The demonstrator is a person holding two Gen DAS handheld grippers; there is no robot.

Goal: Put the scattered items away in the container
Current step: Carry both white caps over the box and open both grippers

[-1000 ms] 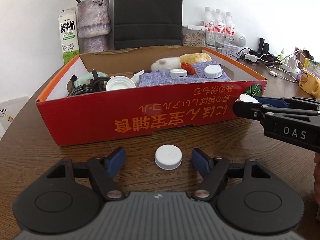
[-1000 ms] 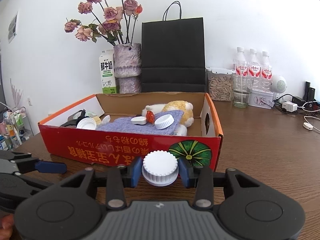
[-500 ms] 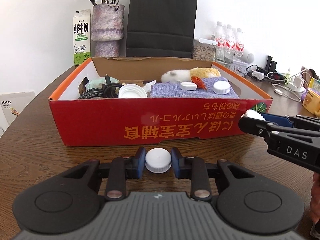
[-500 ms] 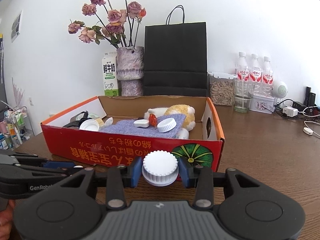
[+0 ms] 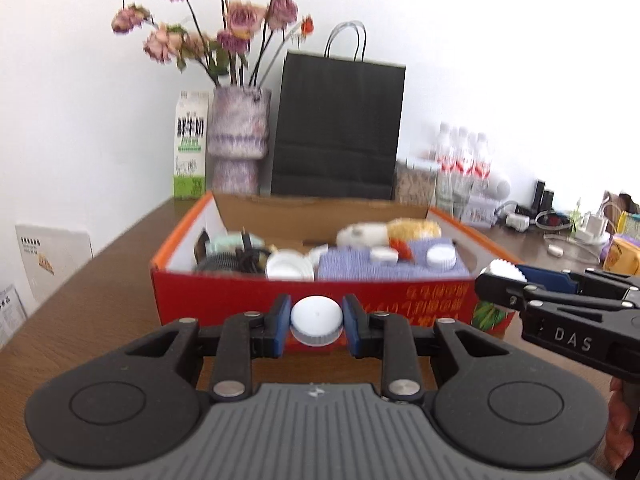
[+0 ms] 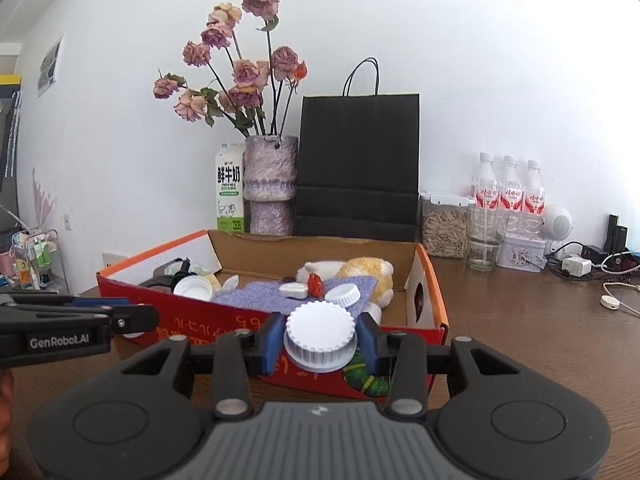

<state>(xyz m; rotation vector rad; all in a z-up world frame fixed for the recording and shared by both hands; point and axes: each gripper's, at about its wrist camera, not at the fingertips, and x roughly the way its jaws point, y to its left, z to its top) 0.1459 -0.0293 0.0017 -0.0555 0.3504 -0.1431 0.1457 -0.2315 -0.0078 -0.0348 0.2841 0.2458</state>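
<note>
Left wrist view had your left tongs (image 5: 316,322) clamped on a small white cap (image 5: 316,319), blue pads (image 5: 281,322) pressing it from both sides, held up off the tabletop (image 5: 92,300) just in front of the red box (image 5: 224,296). Everything in that view was a bit blurry. Your right tongs (image 5: 500,276) poked in from the right edge, gripping a ribbed cap (image 5: 505,270) near the box's front right corner.

Right wrist view showed it better: the right tongs (image 6: 320,340) were clenched on that ribbed cap (image 6: 320,336), which sat tilted between the pads, right at the box's (image 6: 436,300) front wall. The left tongs (image 6: 132,316) reached in from the left side there, but you couldn't see their cap from that angle.

Inside the box you already had a purple cloth (image 6: 260,294) with two more caps (image 6: 344,296) lying on it, a plush toy (image 6: 360,270) behind, and some dark cables (image 5: 224,260) at the left end.
</note>
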